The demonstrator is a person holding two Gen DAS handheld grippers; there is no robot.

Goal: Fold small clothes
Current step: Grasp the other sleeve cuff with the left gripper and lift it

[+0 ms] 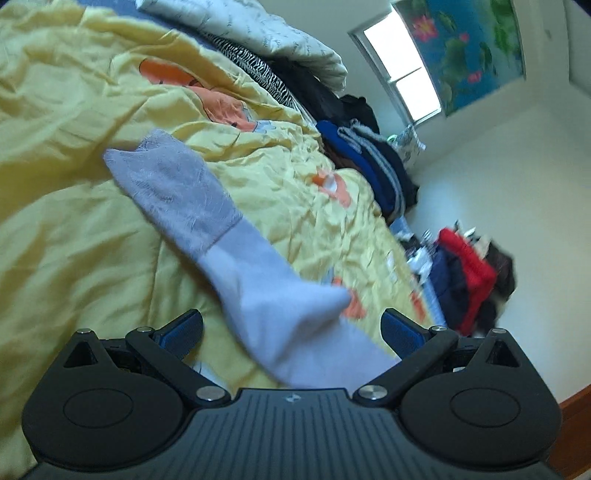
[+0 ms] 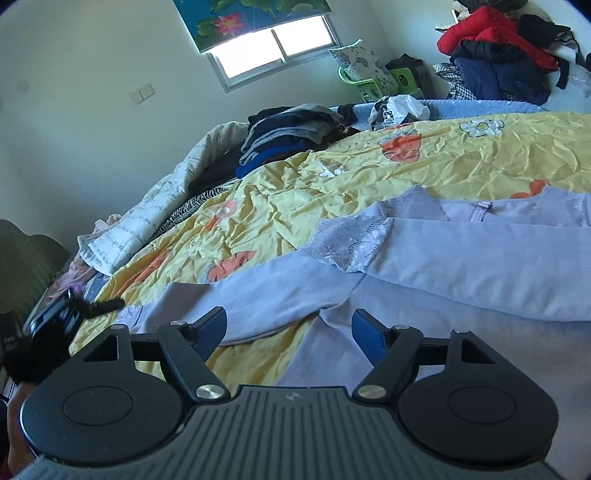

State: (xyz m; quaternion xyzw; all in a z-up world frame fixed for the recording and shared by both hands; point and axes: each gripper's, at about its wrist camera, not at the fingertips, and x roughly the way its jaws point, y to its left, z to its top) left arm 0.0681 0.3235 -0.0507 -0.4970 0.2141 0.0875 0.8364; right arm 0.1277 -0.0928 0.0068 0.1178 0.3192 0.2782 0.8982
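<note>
A lilac long-sleeved top point(image 2: 461, 258) with lace trim point(image 2: 351, 240) lies spread on the yellow quilt point(image 2: 369, 173). My right gripper point(image 2: 290, 332) hovers open over the spot where a sleeve meets the body, its blue pads clear of the cloth. In the left wrist view a sleeve of the top point(image 1: 207, 206), lace cuff at its far end, runs diagonally between the fingers of my left gripper point(image 1: 291, 330). Those jaws stand wide open and the pads do not press the sleeve. The left gripper's black body point(image 2: 55, 319) shows blurred at the far left of the right wrist view.
A stack of dark folded clothes point(image 2: 291, 125) and a white quilted blanket point(image 2: 147, 221) sit at the quilt's far side. A plastic bag point(image 2: 399, 107) lies near them. A heap with a red jacket point(image 2: 495, 33) is beyond the bed. A wooden edge point(image 1: 576, 424) shows low right.
</note>
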